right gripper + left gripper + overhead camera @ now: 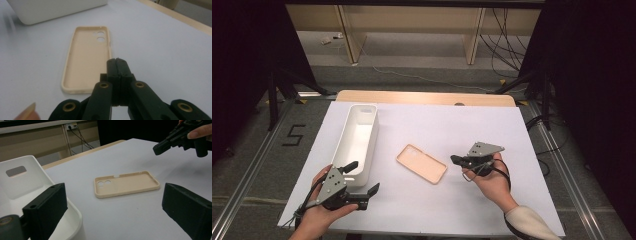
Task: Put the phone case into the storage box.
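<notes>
Your beige phone case lies untouched at the middle of the high view, outside the white bin at centre left, with your right gripper closed on nothing beside it and your left gripper open, so everything remains.

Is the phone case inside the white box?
No, the phone case lies flat on the table, beside the white box and apart from it.
</notes>
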`<state>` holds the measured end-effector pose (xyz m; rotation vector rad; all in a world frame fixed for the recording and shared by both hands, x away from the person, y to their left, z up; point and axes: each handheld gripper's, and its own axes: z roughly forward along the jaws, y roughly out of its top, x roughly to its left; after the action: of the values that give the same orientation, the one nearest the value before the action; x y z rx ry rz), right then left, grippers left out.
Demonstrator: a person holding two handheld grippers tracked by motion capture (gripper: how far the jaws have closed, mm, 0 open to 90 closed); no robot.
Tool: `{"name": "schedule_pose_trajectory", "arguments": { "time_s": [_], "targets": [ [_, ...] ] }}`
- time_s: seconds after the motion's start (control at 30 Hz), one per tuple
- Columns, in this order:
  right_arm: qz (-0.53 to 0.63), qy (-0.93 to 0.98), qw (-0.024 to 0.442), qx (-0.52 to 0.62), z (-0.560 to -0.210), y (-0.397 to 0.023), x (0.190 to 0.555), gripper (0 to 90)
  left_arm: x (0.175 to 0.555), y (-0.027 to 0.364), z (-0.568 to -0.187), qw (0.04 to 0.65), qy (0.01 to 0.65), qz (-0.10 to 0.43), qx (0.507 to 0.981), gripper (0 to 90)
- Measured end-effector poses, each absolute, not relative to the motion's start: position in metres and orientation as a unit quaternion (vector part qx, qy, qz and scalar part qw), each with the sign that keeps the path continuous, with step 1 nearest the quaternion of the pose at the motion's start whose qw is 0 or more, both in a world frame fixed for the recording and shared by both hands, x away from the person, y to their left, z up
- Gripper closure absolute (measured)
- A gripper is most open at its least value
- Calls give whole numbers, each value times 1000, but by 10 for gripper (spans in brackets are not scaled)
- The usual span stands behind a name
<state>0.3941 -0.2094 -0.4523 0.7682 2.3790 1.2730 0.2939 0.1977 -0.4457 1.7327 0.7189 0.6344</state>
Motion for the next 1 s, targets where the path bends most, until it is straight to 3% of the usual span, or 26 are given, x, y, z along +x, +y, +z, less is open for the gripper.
{"name": "schedule_pose_trajectory", "arguments": {
  "time_s": [0.77,1.0],
  "targets": [
    [370,867,130,307,-482,-188,424,900,294,199,-446,549,303,267,732,65],
    [370,868,137,302,-486,-187,425,900,293,199,-446,549,303,266,732,65]
  ]
}}
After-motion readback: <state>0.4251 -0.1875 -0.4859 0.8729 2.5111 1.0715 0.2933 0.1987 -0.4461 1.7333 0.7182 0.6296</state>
